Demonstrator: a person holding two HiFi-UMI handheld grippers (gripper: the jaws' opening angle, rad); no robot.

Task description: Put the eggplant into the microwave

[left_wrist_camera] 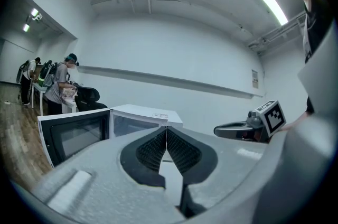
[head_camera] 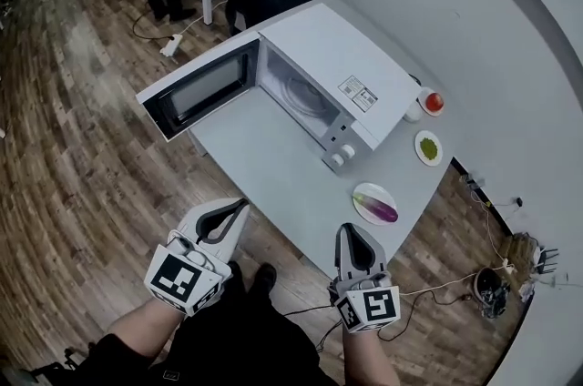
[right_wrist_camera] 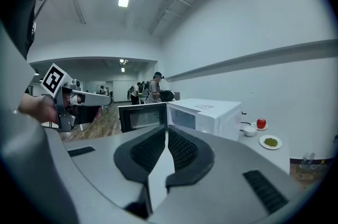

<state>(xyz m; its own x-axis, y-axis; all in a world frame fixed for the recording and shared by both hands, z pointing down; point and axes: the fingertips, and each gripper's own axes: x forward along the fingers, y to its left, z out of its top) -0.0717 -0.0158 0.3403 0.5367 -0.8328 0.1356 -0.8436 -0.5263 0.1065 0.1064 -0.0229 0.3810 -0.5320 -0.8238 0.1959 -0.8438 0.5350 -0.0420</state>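
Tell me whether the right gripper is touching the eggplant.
Apart. The head view shows a clear gap between the right gripper and the eggplant, which lies on its plate.

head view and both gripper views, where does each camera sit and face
Head view: on the person's head, facing steeply down at the grey table, open white microwave and purple eggplant; left gripper, right gripper, forearms show.
Left gripper view: on the left gripper, along shut jaws toward the microwave; right gripper at right.
Right gripper view: on the right gripper, along shut jaws toward the microwave; left gripper at left.
Shared: both gripper views catch the microwave's open door.
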